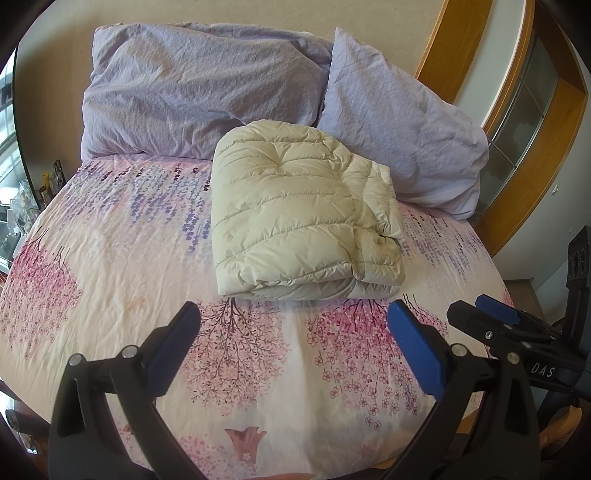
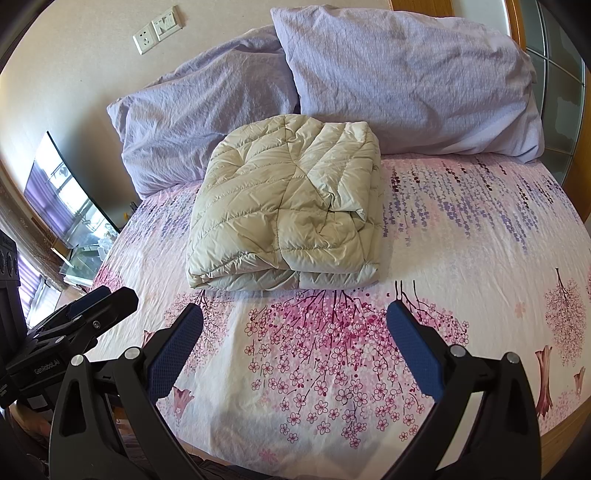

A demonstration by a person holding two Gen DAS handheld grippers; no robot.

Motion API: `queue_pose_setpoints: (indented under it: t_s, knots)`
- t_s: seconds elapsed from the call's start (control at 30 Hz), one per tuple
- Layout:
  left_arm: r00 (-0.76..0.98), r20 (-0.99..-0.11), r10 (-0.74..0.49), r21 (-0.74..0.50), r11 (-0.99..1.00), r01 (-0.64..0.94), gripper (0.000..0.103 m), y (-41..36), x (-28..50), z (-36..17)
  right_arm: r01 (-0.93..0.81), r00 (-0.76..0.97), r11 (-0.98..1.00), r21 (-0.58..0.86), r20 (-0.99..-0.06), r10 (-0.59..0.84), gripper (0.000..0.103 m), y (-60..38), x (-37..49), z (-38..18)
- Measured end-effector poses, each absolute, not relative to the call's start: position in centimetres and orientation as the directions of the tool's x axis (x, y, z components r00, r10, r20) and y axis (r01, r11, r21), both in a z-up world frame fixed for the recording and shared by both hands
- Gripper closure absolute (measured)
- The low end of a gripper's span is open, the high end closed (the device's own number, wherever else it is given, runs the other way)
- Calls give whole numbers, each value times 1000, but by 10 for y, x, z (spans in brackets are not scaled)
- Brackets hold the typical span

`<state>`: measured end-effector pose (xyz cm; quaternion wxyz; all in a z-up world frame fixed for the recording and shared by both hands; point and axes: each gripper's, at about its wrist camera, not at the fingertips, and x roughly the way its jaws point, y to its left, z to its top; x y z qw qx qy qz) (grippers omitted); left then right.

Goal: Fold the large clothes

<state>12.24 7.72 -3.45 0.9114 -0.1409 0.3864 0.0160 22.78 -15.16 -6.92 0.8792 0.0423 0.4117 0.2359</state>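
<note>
Bedroom, daylight, cream wall (image 2: 85, 62) behind the headboard end. Bed sheet (image 1: 110, 258) printed with pink blossom trees and hanging purple flowers, filling most of both views. Two lilac pillows leaning against the wall: one (image 1: 192, 99) in the upper left of the left wrist view, the other (image 1: 402, 140) in the upper right, overlapping at their inner edges. Wall socket and switch plate (image 2: 159, 27) in the upper left of the right wrist view. Wooden frame with frosted glass panes (image 1: 517, 110) along the right edge of the left view. Glass-topped stand with small clutter (image 2: 83, 251) at the left edge of the right view, beside the bed.

Cream quilted down jacket (image 1: 295, 214) folded into a thick rectangular bundle, lying flat on the sheet at frame centre, far edge just beside the pillows, layered folds facing the cameras.

Left gripper (image 1: 293, 347) low in the frame, over the sheet short of the bundle, blue-padded fingers (image 1: 417, 350) spread wide, nothing between them, not touching the jacket. Right gripper (image 2: 295, 343) likewise short of the bundle, jaws wide apart and empty. Right gripper visible also at the lower right of the left view, left gripper at the lower left of the right view.
</note>
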Motion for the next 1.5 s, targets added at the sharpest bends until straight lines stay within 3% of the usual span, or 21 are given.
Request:
queue_pose_setpoints:
  t_s: [1.5]
  knots:
    - [694, -716, -74, -244, 958, -149, 2, 85, 123, -38, -378, 549, 885, 270, -704, 450, 2, -150, 230, -70]
